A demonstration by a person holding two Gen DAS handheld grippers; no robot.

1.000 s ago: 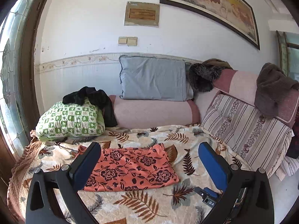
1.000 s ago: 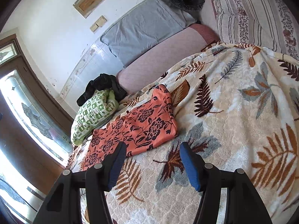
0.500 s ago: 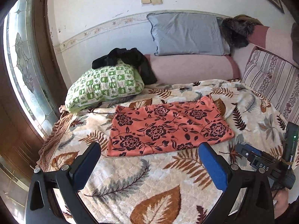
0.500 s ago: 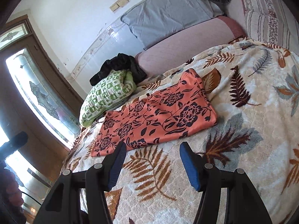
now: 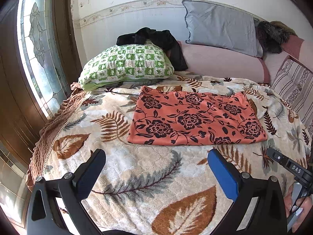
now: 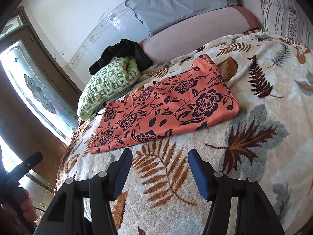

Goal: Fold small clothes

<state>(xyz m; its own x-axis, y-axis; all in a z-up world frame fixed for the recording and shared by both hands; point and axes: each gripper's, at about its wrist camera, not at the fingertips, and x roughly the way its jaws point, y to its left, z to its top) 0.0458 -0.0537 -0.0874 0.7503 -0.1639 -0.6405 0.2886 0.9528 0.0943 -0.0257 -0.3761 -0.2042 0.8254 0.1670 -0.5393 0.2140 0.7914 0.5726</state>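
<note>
While both grippers close in on the bed, entries stand thus.
Change: both views have swung down from the wall toward the blanket [image 5: 137, 176]; the cloth [image 5: 195, 117] now fills more of each view, so the approach is nearly done and, by my judgement, no fold has begun.
Cloth: orange, black flowers, lying flat mid-bed, nearer the head end, just beside the green pillow [image 5: 125, 64].
Left gripper [image 5: 156, 168]: fingers apart, nothing between them, short of the cloth's near edge.
Right gripper [image 6: 159, 168]: fingers apart, empty, short of the same edge.
Containers: none seen.
Other: black garment [image 5: 156, 39] draped over the pillow.
</note>
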